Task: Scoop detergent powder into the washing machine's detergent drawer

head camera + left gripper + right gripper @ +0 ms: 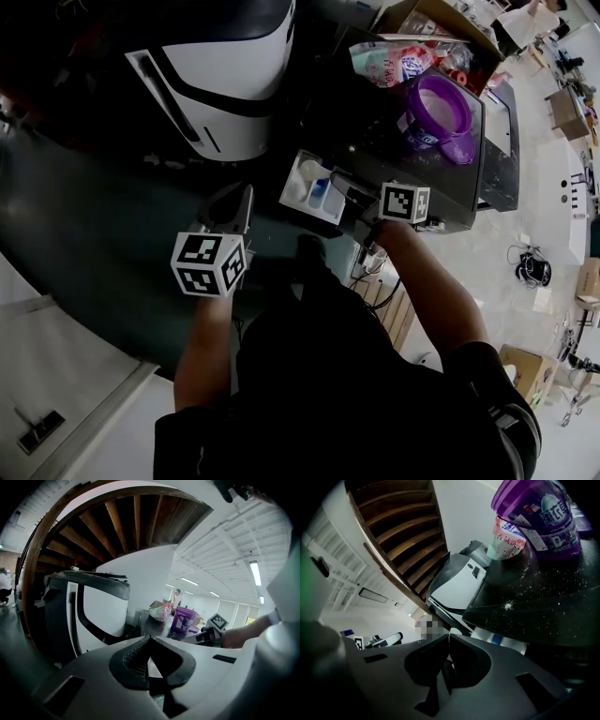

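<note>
- A person is standing over the machines, holding a gripper in each hand. Their forearms are reaching forward.
- The left gripper [240, 195] is hanging over the dark floor just left of the drawer. Its jaws are pressing together at the tips, and nothing is showing between them in the left gripper view. Its marker cube [208, 263] is sitting nearest the person.
- The right gripper [341, 181] is hovering at the right edge of the detergent drawer [298, 174]. Its jaws are likewise lying tip to tip, with nothing to be made out between them.
- The drawer is standing pulled out from the washing machine [394, 155]. It is white inside, with a blue insert [319, 192] in one compartment.
- The machine's dark top is showing scattered white powder [506, 605] in the right gripper view.
- Further back on that top, a purple detergent tub [441, 105] is standing open and upright. Its purple lid [462, 150] is lying just beside it.
- A soft detergent bag [398, 61] is lying behind the tub, close to it.
- A white, black-trimmed appliance [230, 84] is standing to the left of the washing machine.
- A cardboard box [441, 17] is sitting farthest back.
</note>
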A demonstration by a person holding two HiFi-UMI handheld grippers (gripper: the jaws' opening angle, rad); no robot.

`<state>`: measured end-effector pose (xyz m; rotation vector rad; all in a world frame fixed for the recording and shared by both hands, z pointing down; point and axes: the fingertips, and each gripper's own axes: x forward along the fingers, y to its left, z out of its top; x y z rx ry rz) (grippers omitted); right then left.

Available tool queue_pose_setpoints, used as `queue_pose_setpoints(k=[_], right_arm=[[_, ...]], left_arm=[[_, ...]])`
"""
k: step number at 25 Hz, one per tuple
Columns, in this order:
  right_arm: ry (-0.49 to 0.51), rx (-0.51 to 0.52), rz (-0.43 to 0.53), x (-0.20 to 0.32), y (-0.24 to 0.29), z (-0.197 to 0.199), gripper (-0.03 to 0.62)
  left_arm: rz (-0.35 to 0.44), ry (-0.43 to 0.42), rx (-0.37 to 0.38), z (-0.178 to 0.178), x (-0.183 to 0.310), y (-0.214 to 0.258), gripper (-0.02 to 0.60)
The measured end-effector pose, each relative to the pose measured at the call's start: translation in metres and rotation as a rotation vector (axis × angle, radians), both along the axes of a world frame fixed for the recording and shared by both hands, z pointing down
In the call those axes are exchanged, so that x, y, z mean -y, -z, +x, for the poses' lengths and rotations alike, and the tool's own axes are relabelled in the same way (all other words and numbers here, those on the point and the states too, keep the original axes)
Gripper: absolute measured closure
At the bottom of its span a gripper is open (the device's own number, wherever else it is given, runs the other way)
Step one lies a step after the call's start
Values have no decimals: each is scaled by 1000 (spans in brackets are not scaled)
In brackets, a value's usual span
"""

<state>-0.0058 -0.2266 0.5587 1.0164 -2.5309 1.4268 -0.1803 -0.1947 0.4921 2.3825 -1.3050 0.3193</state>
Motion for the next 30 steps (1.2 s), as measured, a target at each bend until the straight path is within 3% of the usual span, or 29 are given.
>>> queue_pose_setpoints(k=[7,30], right_arm=[[47,-200,75,-2,-16,-4,576],[229,-621,345,-2,-17,-22,576]], left_arm=[[-1,14,-1,-6,-5,-2,574],[-3,29,-33,-16,-11,-1,574]])
